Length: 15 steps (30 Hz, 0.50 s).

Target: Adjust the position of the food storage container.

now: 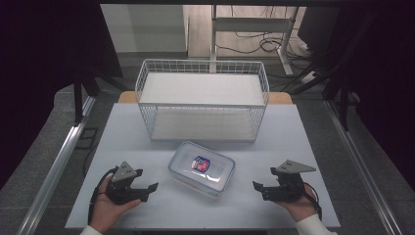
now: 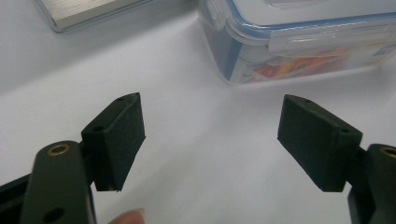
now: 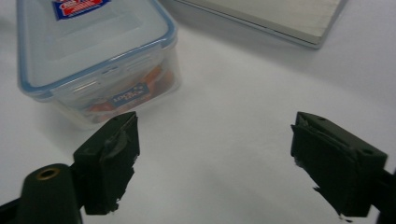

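Left gripper [image 1: 147, 188] and right gripper [image 1: 260, 188], jaws apart and empty, flank the lidded container [image 1: 201, 168] between them. Approach stage, apparently; next, both must close inward on its sides.

Looking along my right gripper [image 3: 215, 158], I see its two black jaws standing wide apart with bare white table [image 3: 243, 93] between them. Beyond my left-hand jaw sits a clear lidded container [image 3: 93, 51] (blue seal, red-and-blue label on top), close but untouched. A pale flat board [image 3: 280, 16] lies farther off.
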Motion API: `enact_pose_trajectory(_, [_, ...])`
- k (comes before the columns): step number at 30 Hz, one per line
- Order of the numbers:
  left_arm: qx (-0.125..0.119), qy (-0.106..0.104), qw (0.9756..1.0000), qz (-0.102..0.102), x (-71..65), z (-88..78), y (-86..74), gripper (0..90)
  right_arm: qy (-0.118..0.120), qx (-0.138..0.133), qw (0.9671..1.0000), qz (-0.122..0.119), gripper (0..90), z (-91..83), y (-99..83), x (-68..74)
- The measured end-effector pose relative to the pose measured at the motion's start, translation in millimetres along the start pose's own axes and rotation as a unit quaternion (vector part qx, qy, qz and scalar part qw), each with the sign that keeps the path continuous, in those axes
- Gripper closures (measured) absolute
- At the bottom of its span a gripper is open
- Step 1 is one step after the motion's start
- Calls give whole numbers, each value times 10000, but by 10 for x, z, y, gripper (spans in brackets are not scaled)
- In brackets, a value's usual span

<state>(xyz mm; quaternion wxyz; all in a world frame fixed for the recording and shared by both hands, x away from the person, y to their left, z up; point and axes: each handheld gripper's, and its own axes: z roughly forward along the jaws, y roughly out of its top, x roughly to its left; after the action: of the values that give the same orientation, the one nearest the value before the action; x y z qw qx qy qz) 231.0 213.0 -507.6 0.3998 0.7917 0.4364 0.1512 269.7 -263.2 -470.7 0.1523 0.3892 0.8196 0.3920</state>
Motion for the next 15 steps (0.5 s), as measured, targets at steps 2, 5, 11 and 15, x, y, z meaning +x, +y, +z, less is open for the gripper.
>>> enact_pose_trajectory(2, [9, -1, 10000, 4, -1, 5, -1, 227, -10, -9, 10000, -20, 164, 4, 1, 5])
enact_pose_trajectory(5, [47, -14, 10000, 47, -15, 10, -6, 227, -5, 8, 10000, -11, 174, 5, 6, 3])
enact_pose_trajectory(11, [-13, 9, 10000, 66, -46, -41, -20, 228, -12, 41, 10000, 68, 190, 8, 15, 4])
enact_pose_trajectory(15, [-39, 8, 10000, 68, -65, -73, -30, 228, -19, 5, 10000, 85, 198, 0, 35, 27])
